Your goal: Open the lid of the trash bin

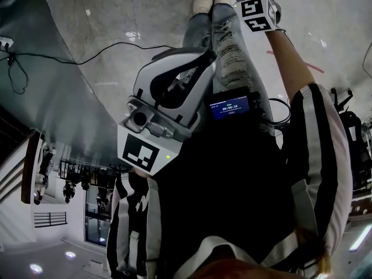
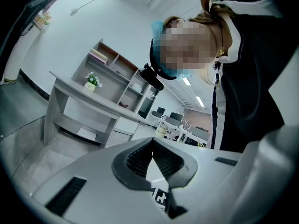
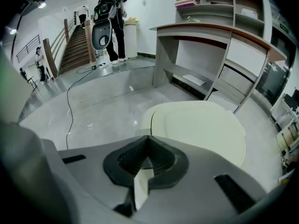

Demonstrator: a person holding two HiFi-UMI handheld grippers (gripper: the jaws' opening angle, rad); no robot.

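cream trash bin lid [image 3: 201, 129] closed, just ahead of right claw [image 3: 148, 139]

lid [image 3: 201, 129]: cream | jacket [image 1: 325, 156]: black, white stripes | floor [image 3: 107, 106]: glossy grey | desk [image 3: 163, 55]: grey

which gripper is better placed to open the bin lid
Right. The right gripper aims at the closed cream bin lid, just beyond its jaws, which are together and empty. The left gripper, also shut, looks up at the person and a shelf unit, with no bin in its view.
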